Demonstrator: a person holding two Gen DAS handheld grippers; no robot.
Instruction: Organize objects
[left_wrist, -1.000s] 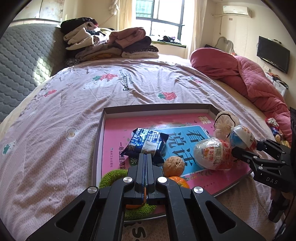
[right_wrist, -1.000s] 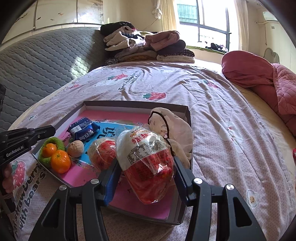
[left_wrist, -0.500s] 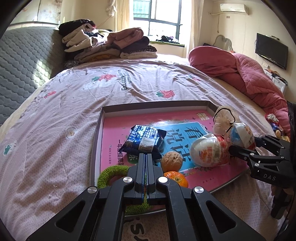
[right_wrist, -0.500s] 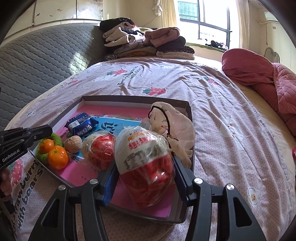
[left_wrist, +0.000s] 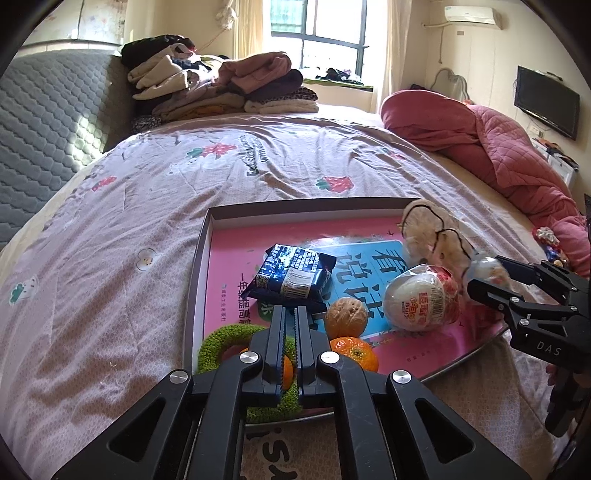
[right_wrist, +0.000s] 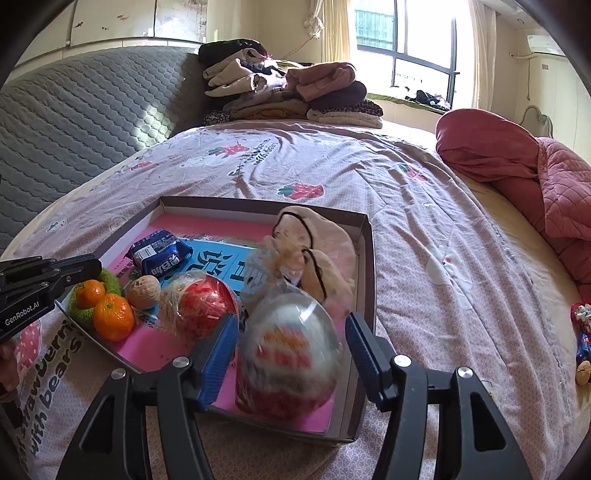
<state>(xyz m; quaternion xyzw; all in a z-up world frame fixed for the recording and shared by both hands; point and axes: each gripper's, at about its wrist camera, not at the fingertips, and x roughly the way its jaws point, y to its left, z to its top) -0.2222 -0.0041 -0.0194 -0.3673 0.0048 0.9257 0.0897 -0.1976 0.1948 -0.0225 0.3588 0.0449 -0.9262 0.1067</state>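
A shallow box lid with a pink lining (right_wrist: 364, 258) lies on the bed. It holds a blue snack packet (left_wrist: 293, 275), a walnut (left_wrist: 346, 317), two oranges (right_wrist: 112, 319) on a green fuzzy ring (left_wrist: 218, 341), a wrapped toy egg (left_wrist: 421, 297) and a beige cloth item (right_wrist: 314, 236). My right gripper (right_wrist: 291, 354) is open, its blue pads (right_wrist: 218, 354) apart on either side of a second wrapped egg (right_wrist: 290, 354), which looks blurred and sits in the lid's near right corner. My left gripper (left_wrist: 290, 328) is shut and empty, above the ring and oranges.
The bed has a pink strawberry-print sheet (left_wrist: 258, 166). Folded clothes (left_wrist: 221, 88) are stacked at the head by the grey headboard (right_wrist: 74, 122). A red quilt (left_wrist: 498, 155) lies at the right. Small wrapped snacks (right_wrist: 583, 332) lie on the sheet at the far right.
My right gripper has opened and let go of the wrapped egg, which has dropped into the lid. My left gripper stays shut, with little movement.
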